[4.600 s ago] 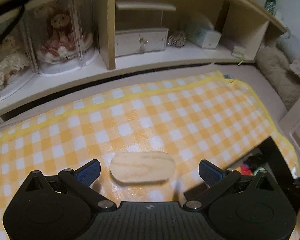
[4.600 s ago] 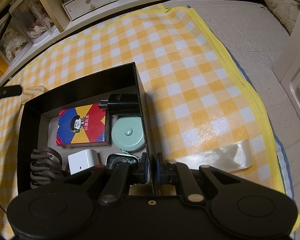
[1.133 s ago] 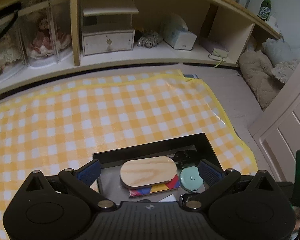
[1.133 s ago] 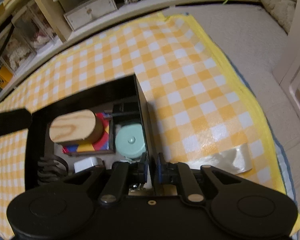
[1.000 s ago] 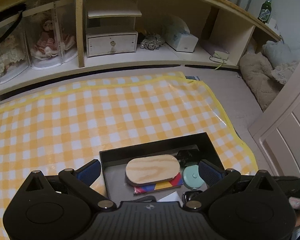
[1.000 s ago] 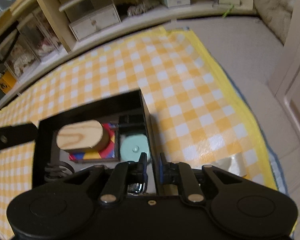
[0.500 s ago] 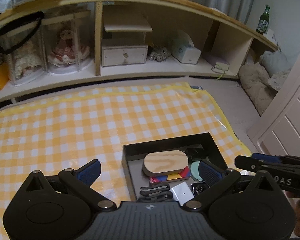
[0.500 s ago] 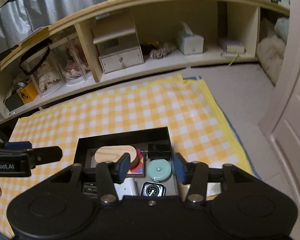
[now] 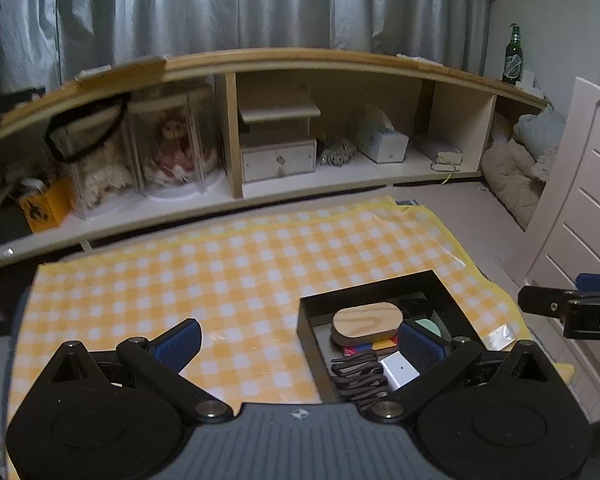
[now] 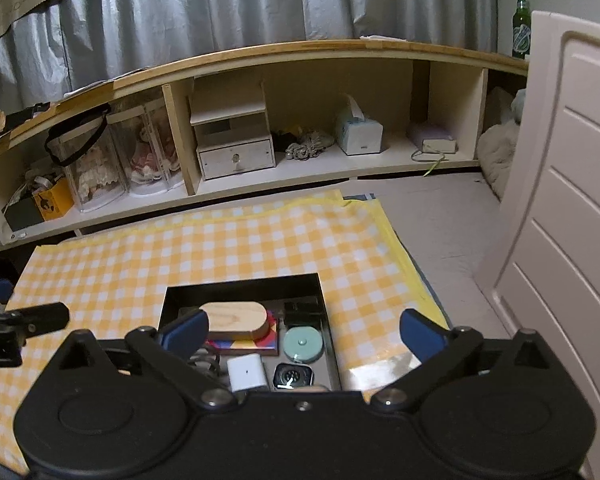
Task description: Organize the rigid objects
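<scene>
Left tongs (image 9: 298,342) spread wide, empty, raised above the checked mat (image 9: 220,264). Right tongs (image 10: 304,330) likewise apart, nothing between the pads, raised over the black box (image 10: 172,300).

Wooden oval block (image 10: 234,320) lying flat inside the box, toward 12 o'clock, resting on the coloured card box (image 10: 270,340); stacked, presumably, for want of free floor. Mint round case (image 10: 303,345) at 3 o'clock of the cards, white adapter (image 10: 247,372) and watch (image 10: 293,376) at 6 o'clock, black coiled item (image 9: 358,376) at the 9 o'clock wall.

No loose item visible on the mat; sorting judged complete or nearly so.
</scene>
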Demonstrator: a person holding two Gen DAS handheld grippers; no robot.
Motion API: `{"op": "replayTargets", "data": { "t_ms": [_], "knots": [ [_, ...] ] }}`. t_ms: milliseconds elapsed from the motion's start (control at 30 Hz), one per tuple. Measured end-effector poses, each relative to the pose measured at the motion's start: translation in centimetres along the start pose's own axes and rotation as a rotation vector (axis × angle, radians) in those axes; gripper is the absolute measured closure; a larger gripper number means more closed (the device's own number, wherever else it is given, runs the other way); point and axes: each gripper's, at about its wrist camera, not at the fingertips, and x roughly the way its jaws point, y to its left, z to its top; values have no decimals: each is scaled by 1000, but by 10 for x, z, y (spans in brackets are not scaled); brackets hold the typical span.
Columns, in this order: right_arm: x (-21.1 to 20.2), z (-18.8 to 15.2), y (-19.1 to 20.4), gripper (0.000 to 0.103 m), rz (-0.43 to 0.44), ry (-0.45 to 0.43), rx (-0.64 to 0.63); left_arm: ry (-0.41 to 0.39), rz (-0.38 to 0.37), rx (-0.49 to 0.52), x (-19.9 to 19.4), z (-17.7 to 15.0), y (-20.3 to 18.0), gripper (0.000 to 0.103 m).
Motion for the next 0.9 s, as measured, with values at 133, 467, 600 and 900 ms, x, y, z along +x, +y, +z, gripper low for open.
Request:
{"op": "replayTargets", "data": {
  "t_ms": [133, 467, 600, 900],
  "knots": [
    [-11, -12, 8, 0, -15, -5, -24, -22, 11, 10, -14, -10, 4, 0],
    [-29, -42, 18, 0, -50, -1, -18, 1, -7, 7, -26, -40, 10, 0],
    [-33, -51, 21, 0, -84, -7, -23, 24, -7, -13, -21, -50, 14, 0],
    [-29, -59, 23, 0, -89, 22, -19, 57, -4, -12, -14, -67, 16, 0]
  ]
}}
